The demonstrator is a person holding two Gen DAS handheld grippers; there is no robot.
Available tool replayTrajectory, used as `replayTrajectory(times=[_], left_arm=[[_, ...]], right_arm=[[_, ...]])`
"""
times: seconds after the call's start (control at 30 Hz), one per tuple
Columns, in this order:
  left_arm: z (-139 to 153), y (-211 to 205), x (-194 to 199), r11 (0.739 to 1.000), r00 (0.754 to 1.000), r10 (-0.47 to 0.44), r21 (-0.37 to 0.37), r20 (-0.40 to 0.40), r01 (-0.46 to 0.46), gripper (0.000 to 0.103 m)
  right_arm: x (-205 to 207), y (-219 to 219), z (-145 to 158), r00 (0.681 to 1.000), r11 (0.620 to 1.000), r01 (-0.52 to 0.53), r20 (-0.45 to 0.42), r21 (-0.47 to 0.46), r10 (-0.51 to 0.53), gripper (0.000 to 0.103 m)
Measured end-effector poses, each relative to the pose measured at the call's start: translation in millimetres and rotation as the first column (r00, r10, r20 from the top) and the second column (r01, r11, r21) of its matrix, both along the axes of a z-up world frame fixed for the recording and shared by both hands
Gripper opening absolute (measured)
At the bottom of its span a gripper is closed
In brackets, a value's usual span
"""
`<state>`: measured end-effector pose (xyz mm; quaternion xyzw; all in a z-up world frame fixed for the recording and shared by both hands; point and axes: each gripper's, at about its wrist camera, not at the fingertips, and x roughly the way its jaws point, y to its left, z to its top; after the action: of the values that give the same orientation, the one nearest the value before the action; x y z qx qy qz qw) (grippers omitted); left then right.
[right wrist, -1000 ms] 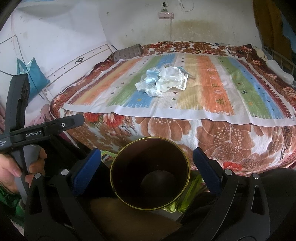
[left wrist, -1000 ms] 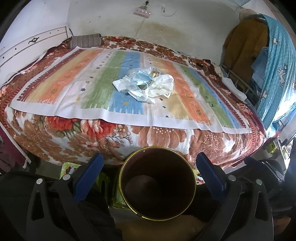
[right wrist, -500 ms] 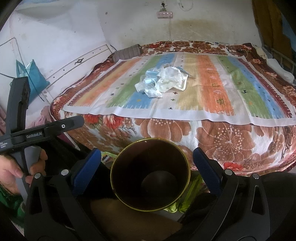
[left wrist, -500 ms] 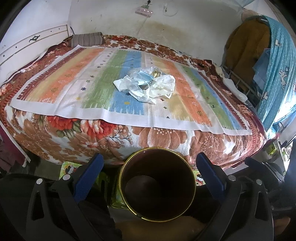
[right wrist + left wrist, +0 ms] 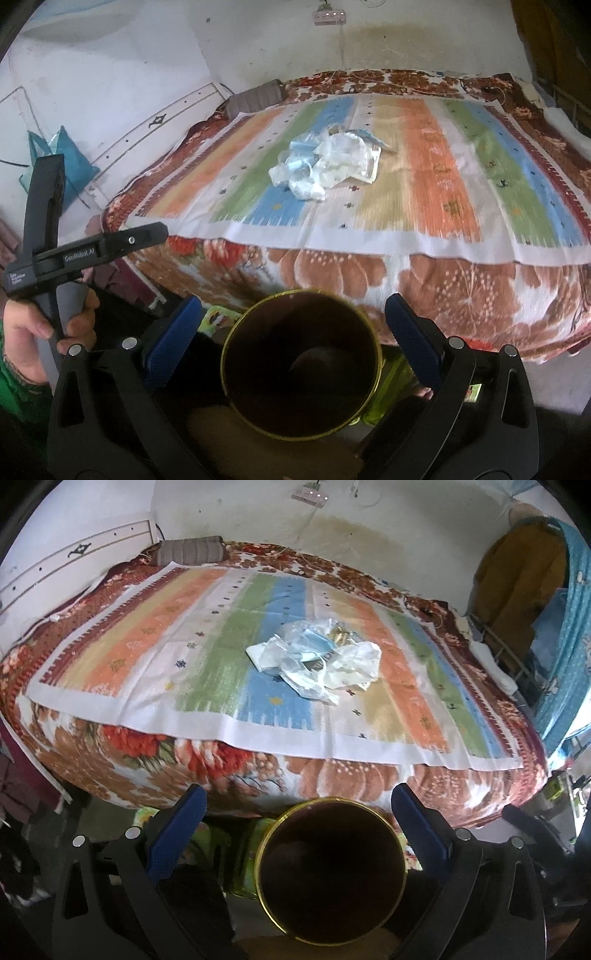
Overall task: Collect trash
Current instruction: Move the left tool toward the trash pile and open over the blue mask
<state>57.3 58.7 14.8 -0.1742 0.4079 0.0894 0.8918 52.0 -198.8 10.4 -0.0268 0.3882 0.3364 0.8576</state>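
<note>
Both views nearer the bed

Both cameras sit low in front of the near edge of the bed and look across it toward the far wall. The left one faces the middle of the near edge. The right one tilts toward the bed's left corner. Both look down into the same round bin close below. Both see the same trash pile farther off.
</note>
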Motion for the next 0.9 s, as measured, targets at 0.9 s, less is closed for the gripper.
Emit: replayTrajectory(times=[0.9], left_arm=[[-5.5,59.4,125.0,1.0,0.996,0.016,0.007,-0.092,-0.016,0.097]], right_arm=[[123.8,28.7,10.4,0.997,0.998,0.057,-0.043,-0.02,-0.058,0.094]])
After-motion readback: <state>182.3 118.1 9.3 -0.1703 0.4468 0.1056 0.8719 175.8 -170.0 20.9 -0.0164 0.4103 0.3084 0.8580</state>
